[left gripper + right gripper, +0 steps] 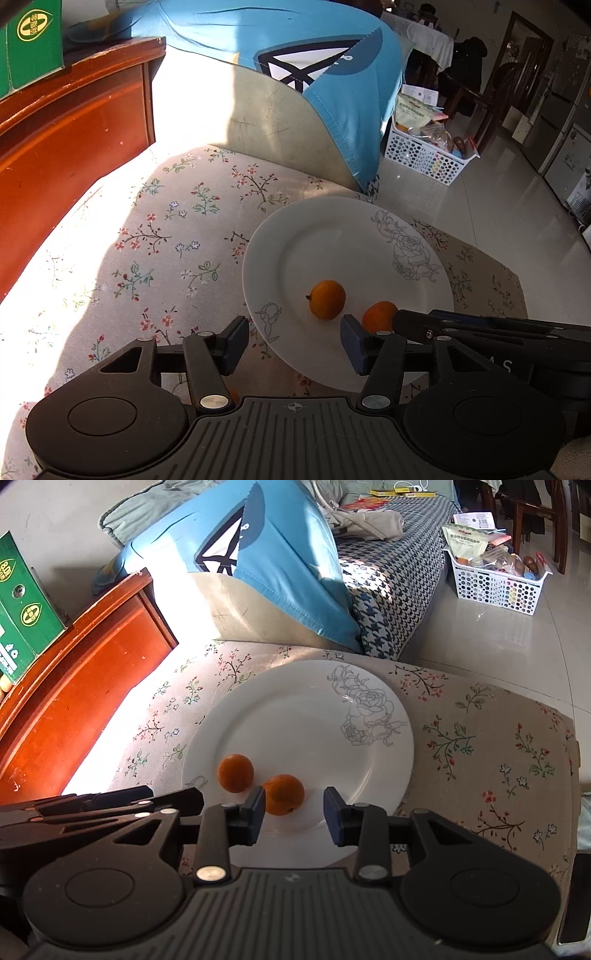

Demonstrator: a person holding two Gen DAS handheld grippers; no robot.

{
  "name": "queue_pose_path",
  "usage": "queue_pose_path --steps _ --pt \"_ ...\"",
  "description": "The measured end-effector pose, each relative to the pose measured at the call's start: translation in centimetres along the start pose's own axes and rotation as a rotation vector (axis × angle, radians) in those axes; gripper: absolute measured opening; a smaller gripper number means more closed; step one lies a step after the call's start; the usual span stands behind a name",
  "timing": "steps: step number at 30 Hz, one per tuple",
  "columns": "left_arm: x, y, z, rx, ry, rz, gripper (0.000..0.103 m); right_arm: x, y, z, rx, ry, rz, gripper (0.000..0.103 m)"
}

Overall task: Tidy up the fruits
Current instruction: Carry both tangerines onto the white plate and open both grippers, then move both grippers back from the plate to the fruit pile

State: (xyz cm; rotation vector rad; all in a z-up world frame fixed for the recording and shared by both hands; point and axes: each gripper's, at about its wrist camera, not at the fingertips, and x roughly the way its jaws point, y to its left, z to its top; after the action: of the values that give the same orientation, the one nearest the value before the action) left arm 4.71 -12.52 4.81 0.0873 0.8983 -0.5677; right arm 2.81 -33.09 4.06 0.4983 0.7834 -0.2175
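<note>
Hovering with right gripper [294,810] spread beside near orange [283,794] on plate [295,716], perhaps touching; left gripper [293,345] also spread; closing gently, centering first.

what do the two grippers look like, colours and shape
Both match: the left gripper and right gripper have matte black bodies with a ribbed centre plate, a round black disc housing on each side, black linkage arms with silver rivets, and dark blue rectangular pads on the fingers. A small crosshair mark sits on the left one's plate. No cables or sleeves show.
</note>
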Motion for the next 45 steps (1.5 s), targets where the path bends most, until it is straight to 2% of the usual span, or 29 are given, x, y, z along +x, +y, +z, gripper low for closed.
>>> queue_pose_path --steps 3,13,19,35,45 --pt "-0.9 0.6 0.2 -0.031 -0.001 0.009 0.065 -0.4 0.2 0.0 0.001 -0.005 0.025 0.038" --pt "-4.7 2.9 -1.0 -0.053 0.000 0.077 0.073 -1.5 1.6 -0.9 -0.042 0.025 0.103 0.045" --pt "-6.3 5.3 -2.0 -0.095 0.006 0.108 0.074 -1.8 2.9 -2.2 -0.103 0.053 0.147 0.045" --pt "-8.3 8.0 -6.8 -0.082 0.053 0.151 0.074 -1.2 5.8 -5.5 -0.268 0.146 0.193 0.045" --pt "-8.4 9.1 -9.6 0.010 0.078 0.189 0.071 -0.6 6.3 -6.2 -0.295 0.177 0.182 0.045"
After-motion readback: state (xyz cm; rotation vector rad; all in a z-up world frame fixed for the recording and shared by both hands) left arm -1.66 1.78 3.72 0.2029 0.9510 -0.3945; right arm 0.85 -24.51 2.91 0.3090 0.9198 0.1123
